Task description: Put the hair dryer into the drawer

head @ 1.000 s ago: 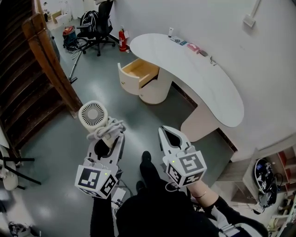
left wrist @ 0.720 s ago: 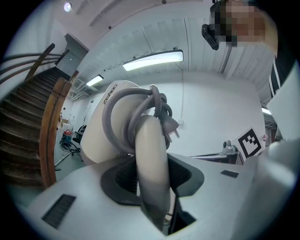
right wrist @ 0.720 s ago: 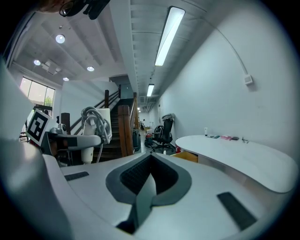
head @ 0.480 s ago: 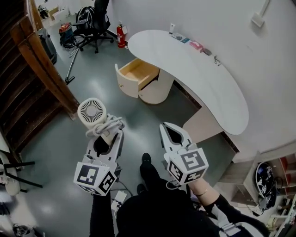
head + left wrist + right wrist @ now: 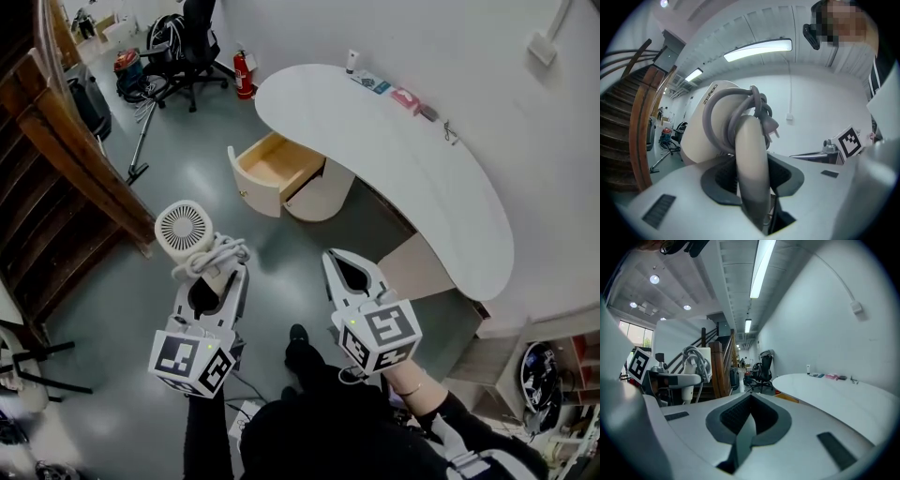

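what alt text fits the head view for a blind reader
Seen from above, the left gripper holds a white hair dryer with its cord wound around it, beside the shut, empty right gripper. Ahead, a curved white desk has its wooden drawer pulled open.

A cream plastic hair dryer [image 5: 187,228] is held off the floor, body uppermost. Its handle runs down between the fingers [image 5: 675,197] of the left gripper [image 5: 217,274], which clamp it. Its round slatted grille shows from above. A grey cord [image 5: 214,255] is looped round the top of the handle, with the plug [image 5: 771,126] hanging at the side. The drawer [image 5: 272,167], pale wood inside with a curved cream front, is pulled open from a rounded pedestal [image 5: 323,192] under the white bench [image 5: 422,169], well apart from the hair dryer.
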`<state>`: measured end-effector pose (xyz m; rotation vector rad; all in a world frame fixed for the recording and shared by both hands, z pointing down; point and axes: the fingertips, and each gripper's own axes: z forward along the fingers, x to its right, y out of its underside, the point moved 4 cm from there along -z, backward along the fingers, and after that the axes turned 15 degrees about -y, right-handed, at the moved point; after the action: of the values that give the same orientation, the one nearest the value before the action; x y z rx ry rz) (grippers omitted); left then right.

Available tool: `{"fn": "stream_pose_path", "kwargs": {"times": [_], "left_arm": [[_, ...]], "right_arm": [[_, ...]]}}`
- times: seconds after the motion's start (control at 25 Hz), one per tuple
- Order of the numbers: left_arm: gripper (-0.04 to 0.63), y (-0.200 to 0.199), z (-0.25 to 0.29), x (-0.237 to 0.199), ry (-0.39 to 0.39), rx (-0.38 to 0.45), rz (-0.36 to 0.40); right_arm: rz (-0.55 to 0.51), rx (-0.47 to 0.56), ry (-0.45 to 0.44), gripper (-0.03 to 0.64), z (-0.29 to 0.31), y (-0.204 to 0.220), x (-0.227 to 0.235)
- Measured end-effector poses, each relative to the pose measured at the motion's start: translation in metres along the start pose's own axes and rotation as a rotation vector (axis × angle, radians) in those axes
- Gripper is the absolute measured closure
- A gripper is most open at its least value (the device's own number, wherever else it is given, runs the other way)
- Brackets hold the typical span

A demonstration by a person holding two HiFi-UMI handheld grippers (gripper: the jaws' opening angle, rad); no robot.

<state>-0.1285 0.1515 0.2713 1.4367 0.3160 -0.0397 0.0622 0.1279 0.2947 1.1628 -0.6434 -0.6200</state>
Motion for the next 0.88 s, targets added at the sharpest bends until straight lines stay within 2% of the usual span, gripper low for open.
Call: {"fn": "stream_pose_path", "kwargs": {"times": [0.6,0.88], "left_arm": [[0.446,-0.001,0.118,-0.014,-0.032,-0.056,0.024],[0.446,0.003,0.153,-0.011,-0.027,-0.099,0.039]], "right_arm": [[0.029,-0.048,-0.007,0.615,0.059,-0.006,0.097],[0.051,-0.046,0.0,0.615,0.067,-0.013,0.124]]}}
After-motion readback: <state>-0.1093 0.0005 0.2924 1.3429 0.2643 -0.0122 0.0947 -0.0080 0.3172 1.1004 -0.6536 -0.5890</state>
